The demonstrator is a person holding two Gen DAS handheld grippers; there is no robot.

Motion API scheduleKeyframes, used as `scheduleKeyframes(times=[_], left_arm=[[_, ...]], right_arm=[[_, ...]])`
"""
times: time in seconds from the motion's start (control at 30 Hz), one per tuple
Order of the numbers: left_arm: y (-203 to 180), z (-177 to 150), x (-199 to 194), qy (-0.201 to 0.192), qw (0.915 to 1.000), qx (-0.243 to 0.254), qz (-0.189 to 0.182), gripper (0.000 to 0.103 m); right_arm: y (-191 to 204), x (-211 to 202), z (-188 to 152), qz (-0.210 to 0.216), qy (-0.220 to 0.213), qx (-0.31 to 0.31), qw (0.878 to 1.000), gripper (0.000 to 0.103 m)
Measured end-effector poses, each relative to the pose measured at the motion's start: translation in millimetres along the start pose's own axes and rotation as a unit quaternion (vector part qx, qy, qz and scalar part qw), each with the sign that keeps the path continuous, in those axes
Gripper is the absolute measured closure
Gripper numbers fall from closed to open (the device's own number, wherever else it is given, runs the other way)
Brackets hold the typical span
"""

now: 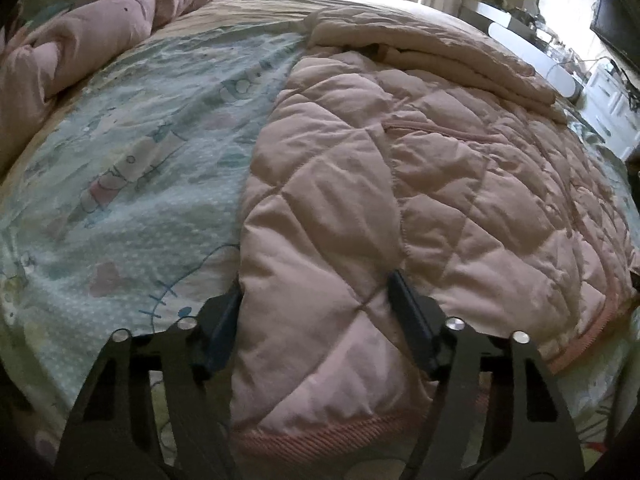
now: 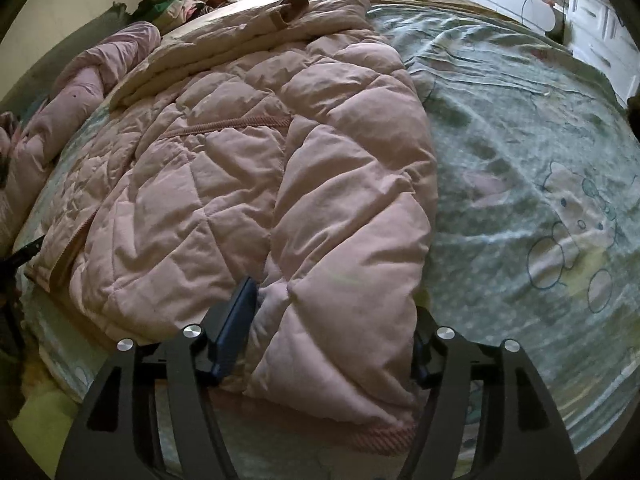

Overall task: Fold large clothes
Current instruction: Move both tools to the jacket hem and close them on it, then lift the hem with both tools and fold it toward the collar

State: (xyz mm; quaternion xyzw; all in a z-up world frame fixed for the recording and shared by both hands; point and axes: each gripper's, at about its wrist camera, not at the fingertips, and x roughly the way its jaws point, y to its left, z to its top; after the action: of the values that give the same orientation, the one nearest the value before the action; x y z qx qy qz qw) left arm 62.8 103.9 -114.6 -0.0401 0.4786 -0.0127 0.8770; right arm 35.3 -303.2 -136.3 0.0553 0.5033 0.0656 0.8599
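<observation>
Both grippers clamped on pink quilted jacket, rumpled pink bedding beyond.

A pink quilted jacket lies spread flat on the bed, ribbed hem nearest.

On the right gripper, the right-hand finger is almost wholly hidden behind the bulging pink quilted jacket, so whether its pad presses the fabric cannot be told. On the left gripper, the jacket covers the left finger's inner face. Both grippers' frames are cut off by the bottom edges. The clothes heap by the wall and the clutter on the white furniture are too small to make out.
</observation>
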Motion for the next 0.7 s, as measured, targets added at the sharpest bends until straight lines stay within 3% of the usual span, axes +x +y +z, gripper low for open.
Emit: scheduleKeyframes(times=[0.1, 0.17, 0.23, 0.33, 0.43, 0.47, 0.63, 0.7], left_arm=[[-6, 0, -4, -0.002, 0.9999, 0.012, -0.003, 0.06], [-11, 0, -7, -0.005, 0.9997, 0.023, -0.007, 0.074], [-15, 0, -11, -0.007, 0.9994, 0.032, -0.006, 0.078], [-16, -1, -13, -0.006, 0.9992, 0.04, -0.005, 0.076], [-13, -6, -12, -0.002, 0.9993, 0.037, -0.005, 0.065], [-12, -7, -12, -0.001, 0.9993, 0.036, -0.006, 0.061], [-1, -9, -9, 0.006, 0.9997, 0.014, -0.02, 0.052], [1, -10, -7, 0.008, 0.9996, 0.009, -0.027, 0.052]], right_arm=[[2, -2, 0, 0.004, 0.003, -0.009, 1.0, 0.052], [6, -9, 1, 0.013, -0.001, -0.023, 1.0, 0.071], [10, -19, 3, 0.019, -0.008, -0.033, 0.999, 0.075], [6, -23, 4, 0.033, -0.008, -0.03, 0.999, 0.073], [6, -15, -2, 0.031, 0.005, -0.035, 0.999, 0.051], [5, -13, -3, 0.03, 0.007, -0.035, 0.999, 0.049], [2, -10, -5, 0.035, 0.006, -0.022, 0.999, 0.048], [6, -10, -4, 0.034, 0.004, -0.029, 0.999, 0.058]])
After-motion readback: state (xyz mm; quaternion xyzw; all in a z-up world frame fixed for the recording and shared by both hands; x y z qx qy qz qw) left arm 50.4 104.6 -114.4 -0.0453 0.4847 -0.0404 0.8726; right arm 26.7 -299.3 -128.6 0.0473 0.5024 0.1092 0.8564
